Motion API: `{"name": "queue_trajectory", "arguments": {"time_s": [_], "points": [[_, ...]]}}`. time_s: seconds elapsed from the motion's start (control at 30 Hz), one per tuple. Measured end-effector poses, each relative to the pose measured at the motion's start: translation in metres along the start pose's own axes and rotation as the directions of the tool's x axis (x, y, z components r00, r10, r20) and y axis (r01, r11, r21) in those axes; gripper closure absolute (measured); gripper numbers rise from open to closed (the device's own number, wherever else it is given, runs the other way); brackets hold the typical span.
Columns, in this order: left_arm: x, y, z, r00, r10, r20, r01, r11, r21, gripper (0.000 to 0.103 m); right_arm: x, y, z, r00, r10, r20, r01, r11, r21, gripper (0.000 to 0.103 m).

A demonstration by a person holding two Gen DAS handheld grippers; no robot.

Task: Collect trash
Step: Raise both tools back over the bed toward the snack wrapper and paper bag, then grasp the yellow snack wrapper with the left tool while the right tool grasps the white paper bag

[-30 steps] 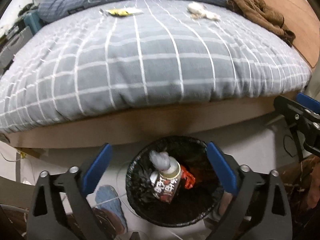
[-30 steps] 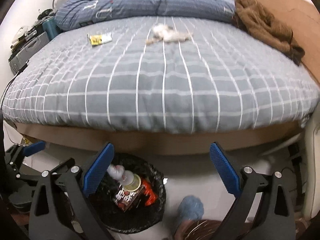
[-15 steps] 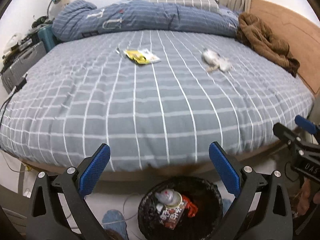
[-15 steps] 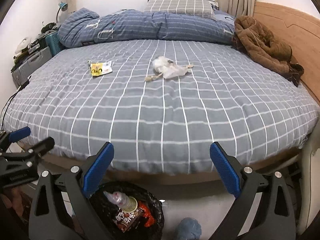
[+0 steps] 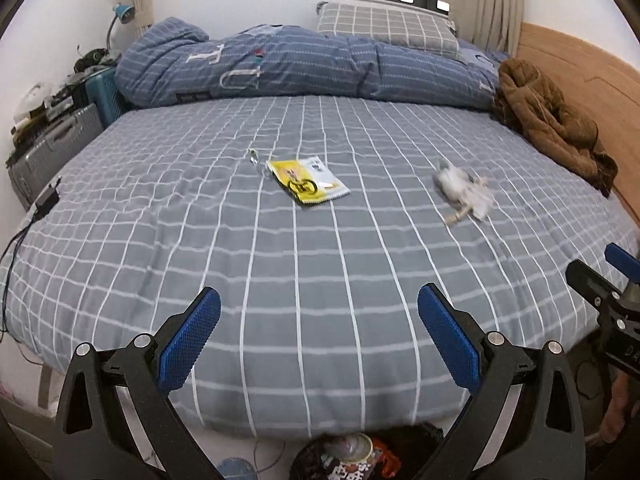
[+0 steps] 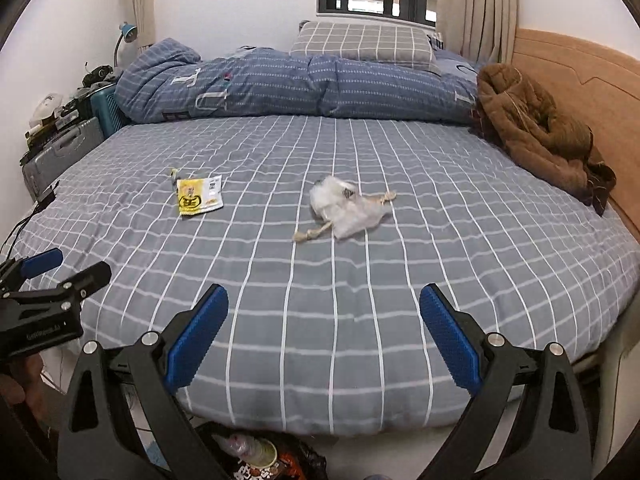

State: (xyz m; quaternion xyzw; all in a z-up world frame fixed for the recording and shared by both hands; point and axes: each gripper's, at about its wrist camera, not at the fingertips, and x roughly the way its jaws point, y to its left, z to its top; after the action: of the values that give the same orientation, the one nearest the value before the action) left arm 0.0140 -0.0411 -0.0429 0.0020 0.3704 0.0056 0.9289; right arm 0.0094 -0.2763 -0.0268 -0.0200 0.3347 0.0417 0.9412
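While a yellow wrapper (image 5: pixel 307 181) and a crumpled clear bag (image 6: pixel 347 208) lie well apart on the grey checked bed (image 5: pixel 320 280), the left gripper (image 5: pixel 318 336) and right gripper (image 6: pixel 323 332) hover empty at its near edge, fingers spread wide. Only the right wrist view resolves the bag sharply; the trash bin (image 6: pixel 280 460) shows below.

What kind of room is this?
Most likely a bedroom. A big bed with a grey checked cover fills the view, a pillow and a rolled-up blue duvet lie at its far end, and suitcases stand beside it.
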Motion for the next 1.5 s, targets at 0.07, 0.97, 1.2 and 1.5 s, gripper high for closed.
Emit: {"name": "queue_trajectory", "arguments": {"time_s": [0.07, 0.97, 1.2, 1.5], "points": [[0.006, 0.003, 0.008, 1.000, 0.004, 0.002, -0.004, 1.000, -0.005, 0.006, 0.008, 0.001, 0.006, 1.000, 0.000, -0.004, 0.000, 1.000, -0.002, 0.010], [0.151, 0.018, 0.097, 0.997, 0.021, -0.078, -0.024, 0.999, -0.042, 0.006, 0.160, -0.017, 0.086, 0.997, -0.024, -0.079, 0.027, 0.999, 0.026, 0.010], [0.195, 0.015, 0.119, 0.993, 0.045, -0.110, -0.049, 0.998, -0.027, 0.006, 0.202, -0.025, 0.095, 0.993, -0.022, -0.120, 0.027, 0.999, 0.038, 0.010], [0.241, 0.012, 0.121, 0.988, 0.043, -0.150, -0.049, 0.998, -0.036, 0.006, 0.237, -0.039, 0.089, 0.987, -0.004, -0.160, 0.018, 0.996, 0.085, 0.013]]}}
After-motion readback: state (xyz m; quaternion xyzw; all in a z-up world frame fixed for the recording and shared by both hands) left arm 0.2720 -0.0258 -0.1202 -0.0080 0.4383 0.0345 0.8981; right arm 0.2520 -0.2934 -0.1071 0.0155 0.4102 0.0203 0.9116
